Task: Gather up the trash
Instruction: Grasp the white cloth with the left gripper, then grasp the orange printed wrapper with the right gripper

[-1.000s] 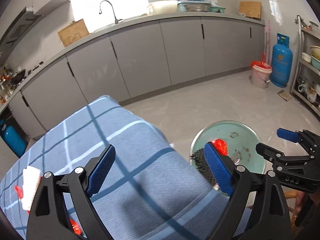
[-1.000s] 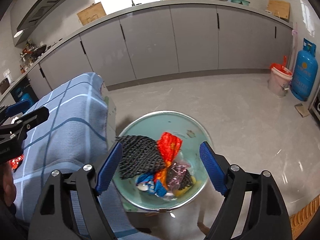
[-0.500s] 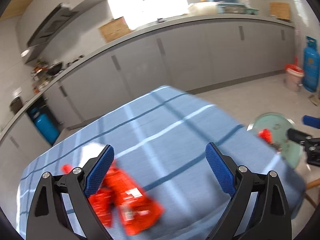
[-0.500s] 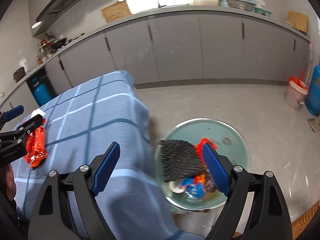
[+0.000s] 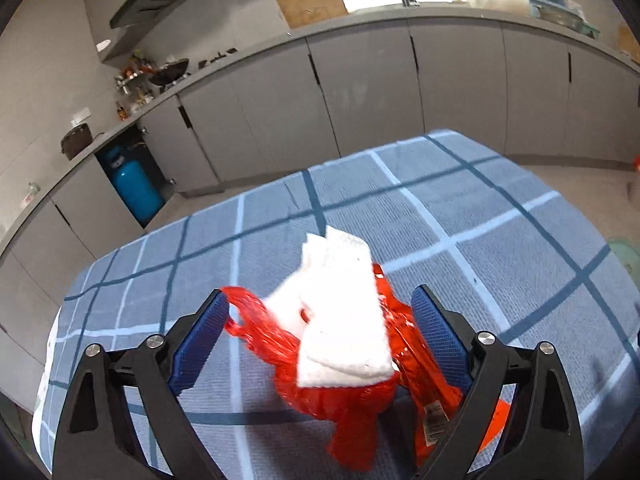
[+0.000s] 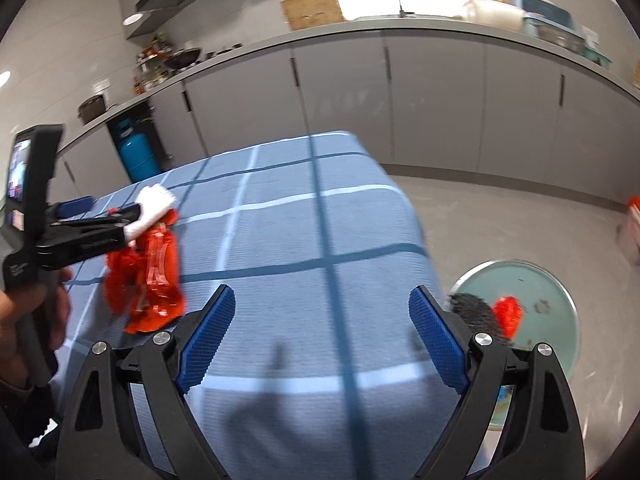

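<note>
Left wrist view shows the left gripper point(image 5: 320, 332) with its jaws spread wide around a heap of trash on the blue checked tablecloth point(image 5: 460, 200): a white foam piece point(image 5: 340, 320) lying on top of crumpled red wrappers point(image 5: 352, 408). The blue pads point(image 5: 196, 344) stand either side of the heap and are not yet pressing it, though the red plastic reaches close to both. In the right wrist view the same left gripper point(image 6: 132, 216) sits over the white foam piece point(image 6: 154, 206) and the red wrappers point(image 6: 150, 276), which lie on the tablecloth point(image 6: 312, 240) well to the left of the green bin point(image 6: 560, 308) on the floor.

The step in hand appears to be grasping this heap. To do it well, the jaws should probably sink lower so the pads bracket the bulk of the red plastic and pin the foam against it, then close squarely. The foam is light and rests loose on top, so a high or skewed pinch could flick it off. The thin wrappers will likely crush and may slip.

The right gripper point(image 6: 320, 332) is released and empty, above the tablecloth's near edge.

Compared with 0.5 s ago, the left gripper has moved in: the heap was low and left of its jaws and now sits between them. The right gripper has swung from the bin toward the tablecloth.
</note>
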Action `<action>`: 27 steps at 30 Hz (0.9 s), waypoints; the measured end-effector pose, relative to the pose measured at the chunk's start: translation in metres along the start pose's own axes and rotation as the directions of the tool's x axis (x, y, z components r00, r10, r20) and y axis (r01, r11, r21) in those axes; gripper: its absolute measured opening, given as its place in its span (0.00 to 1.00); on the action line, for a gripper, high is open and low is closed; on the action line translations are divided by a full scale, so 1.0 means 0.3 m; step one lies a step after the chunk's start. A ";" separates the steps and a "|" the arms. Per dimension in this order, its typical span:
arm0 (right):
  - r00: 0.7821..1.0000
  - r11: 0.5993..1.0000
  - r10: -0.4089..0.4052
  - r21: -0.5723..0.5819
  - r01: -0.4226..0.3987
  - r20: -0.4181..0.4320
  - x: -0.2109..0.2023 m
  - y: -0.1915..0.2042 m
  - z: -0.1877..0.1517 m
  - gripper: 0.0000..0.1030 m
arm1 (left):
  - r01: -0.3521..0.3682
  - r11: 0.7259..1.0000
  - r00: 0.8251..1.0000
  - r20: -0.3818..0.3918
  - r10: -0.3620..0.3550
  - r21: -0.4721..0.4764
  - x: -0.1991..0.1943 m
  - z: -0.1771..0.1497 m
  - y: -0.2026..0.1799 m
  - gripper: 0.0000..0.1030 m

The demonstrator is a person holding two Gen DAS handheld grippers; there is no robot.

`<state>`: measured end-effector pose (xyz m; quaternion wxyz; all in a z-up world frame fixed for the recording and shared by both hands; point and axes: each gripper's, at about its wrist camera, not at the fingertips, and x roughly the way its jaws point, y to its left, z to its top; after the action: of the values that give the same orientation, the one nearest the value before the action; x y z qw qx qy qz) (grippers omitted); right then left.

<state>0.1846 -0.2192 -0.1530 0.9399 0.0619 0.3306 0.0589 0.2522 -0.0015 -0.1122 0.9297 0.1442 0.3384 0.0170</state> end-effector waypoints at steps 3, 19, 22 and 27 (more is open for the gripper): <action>1.000 1.000 0.011 -0.010 -0.011 -0.010 0.012 0.028 0.001 0.86 | 0.035 0.999 0.999 -0.014 -0.035 0.010 0.004 -0.020 -0.024 0.63; 0.997 0.997 0.070 -0.034 -0.071 -0.024 0.070 0.126 0.047 0.86 | 0.027 0.994 0.997 0.068 -0.020 -0.102 -0.124 -0.007 0.199 0.16; 0.996 0.993 0.089 -0.074 -0.091 -0.028 0.095 0.184 0.066 0.86 | -0.033 0.990 0.998 0.045 0.040 -0.137 -0.104 -0.035 0.260 0.16; 0.992 0.982 0.109 -0.149 -0.118 -0.069 0.176 0.308 0.093 0.84 | -0.065 0.983 0.998 -0.009 0.065 -0.173 -0.053 -0.087 0.317 0.16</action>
<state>0.2366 -0.1224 -0.1497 0.9266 0.0068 0.3493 0.1394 0.2299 0.0943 -0.0947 0.9371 0.0739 0.3325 0.0770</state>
